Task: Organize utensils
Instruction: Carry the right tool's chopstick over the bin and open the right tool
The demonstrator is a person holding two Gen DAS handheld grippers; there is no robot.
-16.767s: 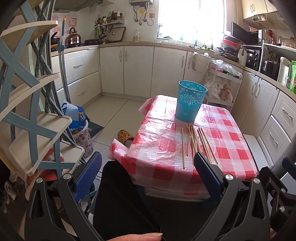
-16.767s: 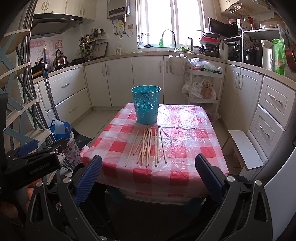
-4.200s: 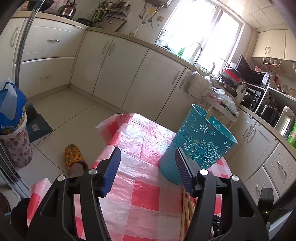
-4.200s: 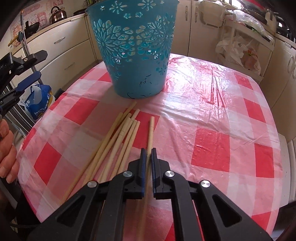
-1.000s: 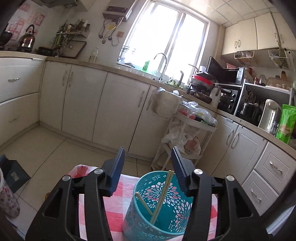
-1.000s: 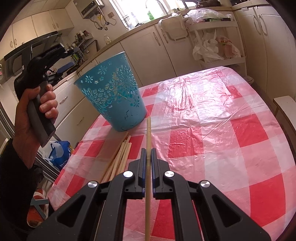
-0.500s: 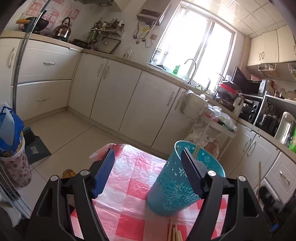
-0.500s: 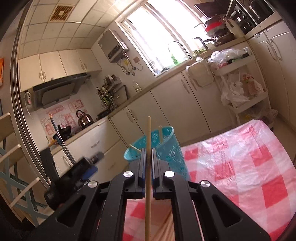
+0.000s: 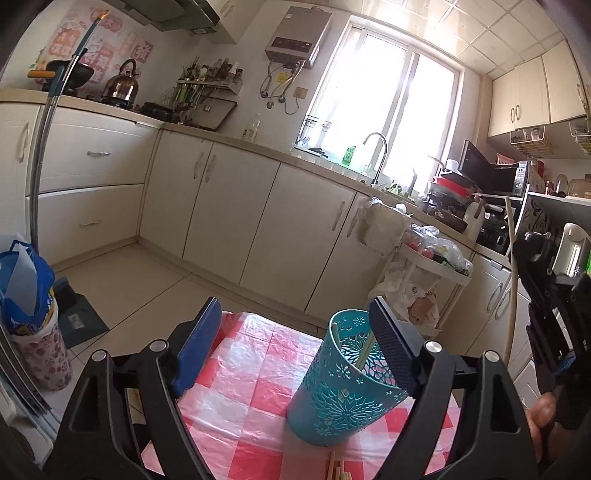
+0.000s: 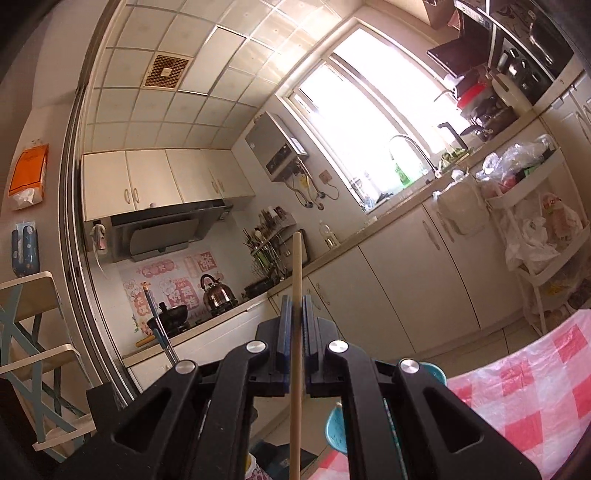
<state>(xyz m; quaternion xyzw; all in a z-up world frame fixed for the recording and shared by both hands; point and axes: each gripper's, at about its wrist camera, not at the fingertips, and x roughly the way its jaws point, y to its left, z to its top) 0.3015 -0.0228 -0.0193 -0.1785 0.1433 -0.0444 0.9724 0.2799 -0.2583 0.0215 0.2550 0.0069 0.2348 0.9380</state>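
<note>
Right gripper [image 10: 294, 325]: jaws clamped on one wooden chopstick [image 10: 296, 332], held raised, tip toward the ceiling | Left gripper [image 9: 295, 343]: jaws wide, just been opening, holding nothing | Teal basket [image 9: 343, 384]: upright on checked tablecloth [image 9: 251, 373], two chopsticks inside | Loose chopsticks [image 9: 338, 470]: on cloth just in front of basket.

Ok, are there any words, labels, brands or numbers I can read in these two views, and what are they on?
No text reads with certainty.
Pink paper wall decals: large characters, too blurred to read.
Orange flat packet hanging on the wall: print too small.
Grey metal water heater: front-panel marking too small.
Green plastic bottle by the tap: label blurred.
</note>
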